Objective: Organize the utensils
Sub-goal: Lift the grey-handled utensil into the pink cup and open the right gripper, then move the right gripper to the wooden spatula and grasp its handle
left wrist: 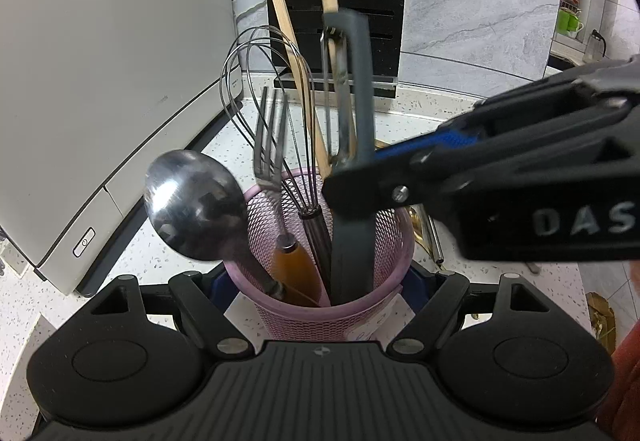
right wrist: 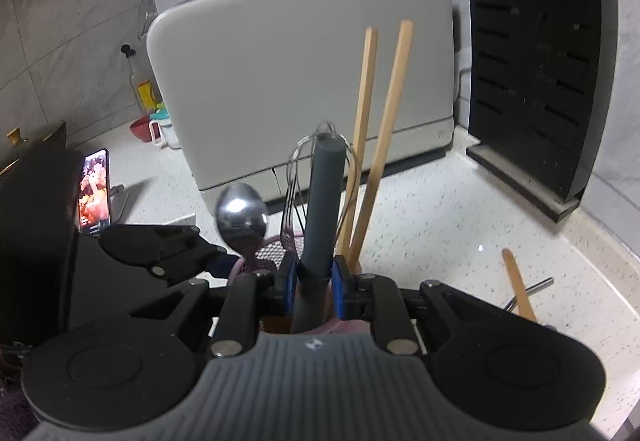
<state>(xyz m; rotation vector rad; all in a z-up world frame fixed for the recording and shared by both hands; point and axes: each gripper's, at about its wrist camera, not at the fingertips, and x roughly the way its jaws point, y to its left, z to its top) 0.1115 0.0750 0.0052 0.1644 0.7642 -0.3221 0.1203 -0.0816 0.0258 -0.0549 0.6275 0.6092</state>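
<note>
two grippers: both at the pink mesh holder (left wrist: 340,305)
left gripper (left wrist: 320,293): fingers clamped on the holder's outer wall, one each side
right gripper (right wrist: 316,287): blue pads (right wrist: 342,291) pressed on the grey peeler (left wrist: 354,145), handle down inside the holder
in holder: spoon (left wrist: 192,205), fork (left wrist: 270,149), whisk (left wrist: 272,113), two wooden sticks (right wrist: 384,137)
counter (right wrist: 460,209): wooden stick (right wrist: 518,287) across a metal rod, probably more utensils, blurred
behind: white appliance (left wrist: 112,73), black slotted block (right wrist: 536,81)

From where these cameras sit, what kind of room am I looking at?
Most likely a home kitchen. A speckled countertop meets a tiled wall, a pink basket holds a whisk, a spoon and chopsticks, and a black knife block stands nearby.
</note>
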